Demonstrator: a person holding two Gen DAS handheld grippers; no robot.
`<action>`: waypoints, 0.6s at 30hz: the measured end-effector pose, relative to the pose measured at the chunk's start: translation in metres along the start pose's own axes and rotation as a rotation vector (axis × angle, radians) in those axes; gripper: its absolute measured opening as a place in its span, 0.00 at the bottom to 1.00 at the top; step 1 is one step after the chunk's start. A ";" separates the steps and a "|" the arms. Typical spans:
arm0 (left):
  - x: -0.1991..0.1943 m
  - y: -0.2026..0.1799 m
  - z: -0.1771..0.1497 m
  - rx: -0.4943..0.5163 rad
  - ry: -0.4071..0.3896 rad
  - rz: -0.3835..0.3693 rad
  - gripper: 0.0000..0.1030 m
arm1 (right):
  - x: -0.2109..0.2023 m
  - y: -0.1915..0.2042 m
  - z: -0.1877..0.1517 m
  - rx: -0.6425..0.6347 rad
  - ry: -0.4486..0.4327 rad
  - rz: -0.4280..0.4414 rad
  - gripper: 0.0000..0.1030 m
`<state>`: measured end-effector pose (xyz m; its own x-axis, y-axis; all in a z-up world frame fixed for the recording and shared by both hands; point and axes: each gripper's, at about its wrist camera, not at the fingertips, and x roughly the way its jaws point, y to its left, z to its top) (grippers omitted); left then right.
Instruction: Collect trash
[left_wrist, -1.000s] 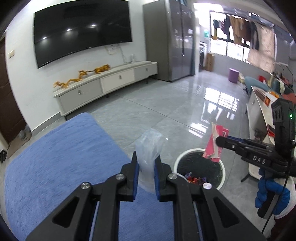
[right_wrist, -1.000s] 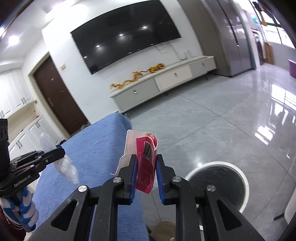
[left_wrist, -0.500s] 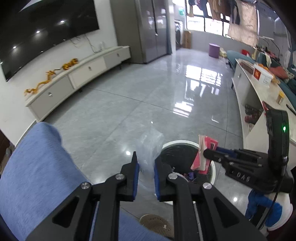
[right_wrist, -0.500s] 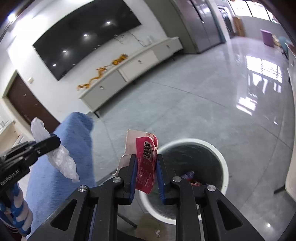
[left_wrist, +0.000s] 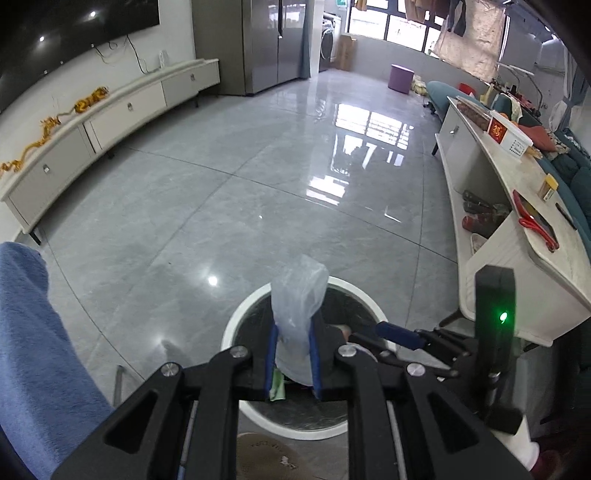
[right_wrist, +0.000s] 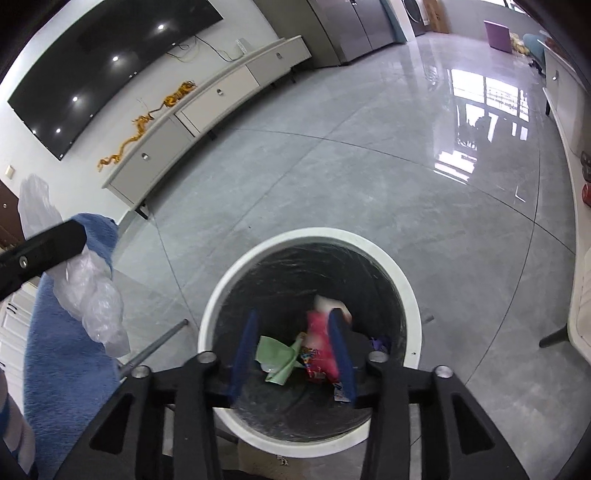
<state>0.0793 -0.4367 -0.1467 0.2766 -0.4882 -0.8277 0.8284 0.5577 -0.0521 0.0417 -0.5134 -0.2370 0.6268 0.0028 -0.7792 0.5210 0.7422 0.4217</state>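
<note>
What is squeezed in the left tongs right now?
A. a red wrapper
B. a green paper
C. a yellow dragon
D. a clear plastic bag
D. In the left wrist view the left tongs pinch a crumpled clear plastic bag between their blue pads, held above the white-rimmed bin.

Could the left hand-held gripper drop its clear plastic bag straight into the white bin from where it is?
Probably yes. The left hand-held gripper holds the plastic bag over the open white bin, with no lid. The right hand-held gripper is close beside it, though seemingly not underneath.
</note>
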 end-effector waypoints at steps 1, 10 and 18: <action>0.003 0.001 0.001 -0.010 0.009 -0.009 0.19 | 0.001 -0.001 0.000 0.003 0.003 -0.003 0.42; -0.021 0.019 0.001 -0.089 -0.044 -0.008 0.58 | -0.021 0.005 -0.003 -0.023 -0.018 -0.072 0.48; -0.083 0.041 -0.010 -0.149 -0.144 0.050 0.58 | -0.067 0.053 0.002 -0.145 -0.118 -0.097 0.56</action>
<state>0.0855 -0.3664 -0.0862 0.3915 -0.5425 -0.7433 0.7336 0.6716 -0.1038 0.0289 -0.4758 -0.1614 0.6455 -0.1453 -0.7498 0.4986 0.8238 0.2697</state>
